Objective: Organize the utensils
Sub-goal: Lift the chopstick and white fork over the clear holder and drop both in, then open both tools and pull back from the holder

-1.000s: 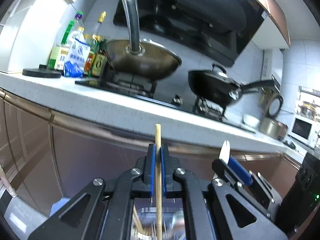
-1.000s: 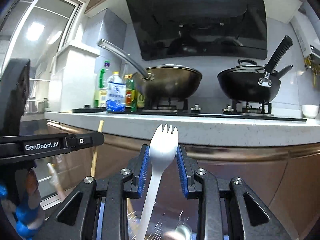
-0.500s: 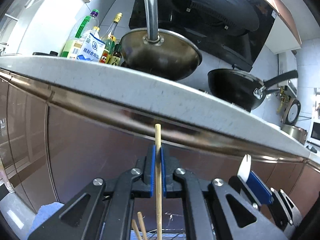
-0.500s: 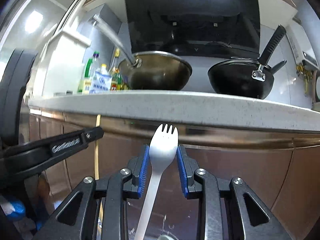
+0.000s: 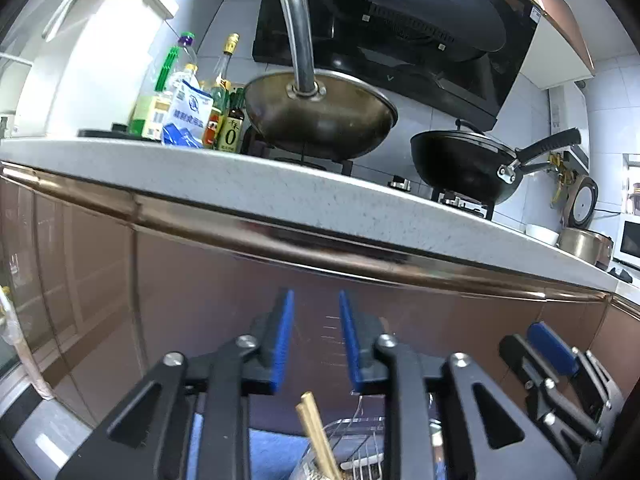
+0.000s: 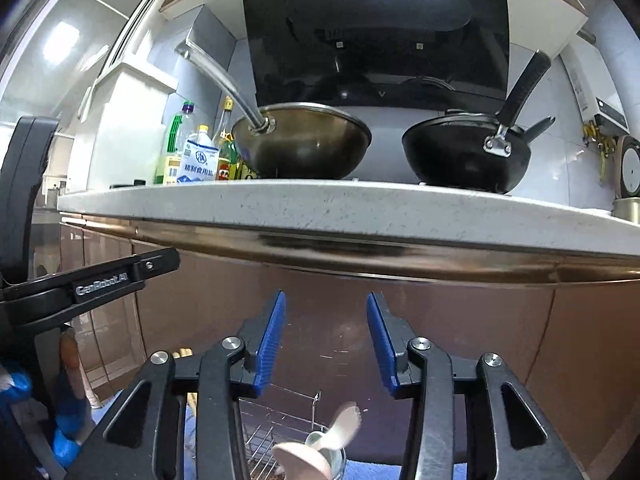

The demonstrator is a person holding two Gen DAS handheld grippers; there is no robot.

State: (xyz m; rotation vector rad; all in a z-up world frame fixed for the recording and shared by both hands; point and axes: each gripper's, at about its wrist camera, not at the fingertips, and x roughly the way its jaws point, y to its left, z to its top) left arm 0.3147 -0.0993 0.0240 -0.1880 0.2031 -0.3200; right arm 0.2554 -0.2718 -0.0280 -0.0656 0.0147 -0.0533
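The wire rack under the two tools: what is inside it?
In the wire rack, wooden chopsticks stand up. The right wrist view shows pale utensils in a cup there. Both tools, opening, hold nothing. The rack's bottom is hidden by them.

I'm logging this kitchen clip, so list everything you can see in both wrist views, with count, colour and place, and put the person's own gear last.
chopsticks: two, tan, upright in the wire rack below the left gripper
wire rack: one, metal, low, on a blue mat
pale utensils: at least two, blurred, in a cup by the rack
steel wok: one, brownish, on the stove
black wok: one, on the stove, right
bottles: several, green and amber, left of the steel wok
salt bag: one, white and blue, by the bottles
counter: one, speckled white
range hood: one, black
left gripper: opening, empty
right gripper: opening, empty
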